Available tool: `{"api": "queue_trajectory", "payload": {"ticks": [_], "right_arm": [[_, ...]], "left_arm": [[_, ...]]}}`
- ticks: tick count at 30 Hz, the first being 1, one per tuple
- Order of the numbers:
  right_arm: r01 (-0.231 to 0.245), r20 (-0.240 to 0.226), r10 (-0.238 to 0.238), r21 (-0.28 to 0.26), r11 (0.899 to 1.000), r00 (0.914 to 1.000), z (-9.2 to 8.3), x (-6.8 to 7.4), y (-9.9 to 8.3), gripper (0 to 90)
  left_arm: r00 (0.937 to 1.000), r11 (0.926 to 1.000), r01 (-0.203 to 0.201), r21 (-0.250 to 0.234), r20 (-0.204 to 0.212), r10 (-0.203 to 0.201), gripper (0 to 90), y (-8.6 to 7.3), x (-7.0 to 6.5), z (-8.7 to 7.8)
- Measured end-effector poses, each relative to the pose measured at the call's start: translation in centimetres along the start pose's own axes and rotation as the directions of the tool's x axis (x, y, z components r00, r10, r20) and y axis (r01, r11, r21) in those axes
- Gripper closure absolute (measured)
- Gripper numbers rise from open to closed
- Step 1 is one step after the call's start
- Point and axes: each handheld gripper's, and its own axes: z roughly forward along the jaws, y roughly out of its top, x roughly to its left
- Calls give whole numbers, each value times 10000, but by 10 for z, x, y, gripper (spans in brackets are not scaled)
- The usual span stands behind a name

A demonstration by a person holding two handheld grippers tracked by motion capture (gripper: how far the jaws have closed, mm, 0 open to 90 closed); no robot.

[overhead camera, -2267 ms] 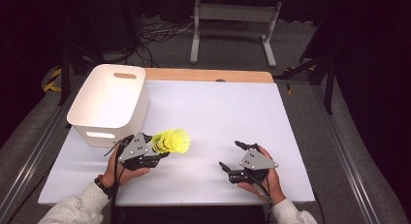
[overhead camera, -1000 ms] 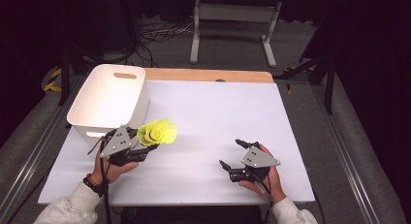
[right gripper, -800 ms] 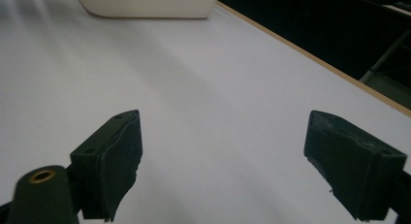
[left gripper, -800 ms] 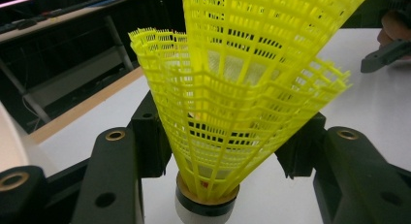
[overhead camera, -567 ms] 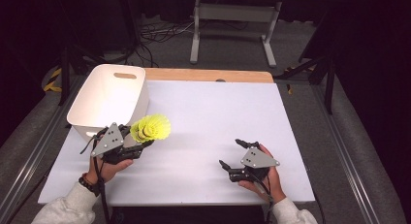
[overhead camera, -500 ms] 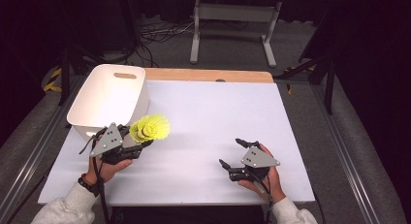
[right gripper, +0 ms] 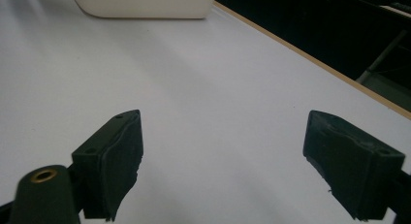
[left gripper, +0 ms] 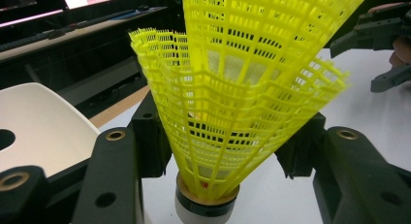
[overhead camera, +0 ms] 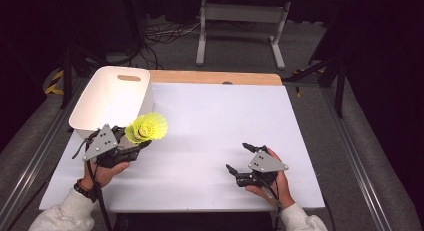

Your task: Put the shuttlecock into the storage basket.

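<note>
- We hold the yellow shuttlecocks (overhead camera: 146,128) in the left gripper (overhead camera: 131,145), its jaws clenched on the mesh skirt just above the cork; they look like two or more nested together, though we cannot tell the count.
- They sit lifted off the desk (overhead camera: 210,121), just beside the near right corner of the white bin (overhead camera: 111,98), skirts flaring up and toward the bin's wall.
- The step in hand, as we judge it, is carrying them over the rim and dropping them into the bin.
- To do it well, we raise the gripper enough that the wide skirt clears the rim, since a flared edge could catch there and tip the stack.
- We keep the squeeze light: the mesh is soft and springy, and a harder grip would crush it or let the cork swing.
- We release only once the corks hang above the bin's floor, away from the wall.
- The left hand (overhead camera: 102,172) comes in from the lower left, forearm angled toward the bin, gripper tilted up and rightward with its grey plate facing up.
- The right gripper (overhead camera: 238,158) rests low over the desk near the front right, well apart from the bin, pointing left; its jaws stand wide and released, with bare desk between them in the right gripper view.
- The right hand (overhead camera: 272,183) seems idle, and we leave it parked.
</note>
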Motion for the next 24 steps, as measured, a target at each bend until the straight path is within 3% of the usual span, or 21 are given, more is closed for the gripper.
{"api": "queue_trajectory", "payload": {"ticks": [17, 20, 24], "right_arm": [[11, 4, -11, 58, 10000, 10000, 1, 0, 0, 150], [-55, -7, 55, 63, 10000, 10000, 1, 0, -1, 150], [-131, 15, 130, 96, 9999, 9999, 2, -1, -1, 150]], "left_arm": [[9986, 9992, 158, -371, -500, -177, 475, 5, 12, -19], [9972, 9966, 512, -644, -508, -545, 476, 8, 17, -26], [9967, 9967, 535, -610, -579, -570, 476, 9, 21, -31]]}}
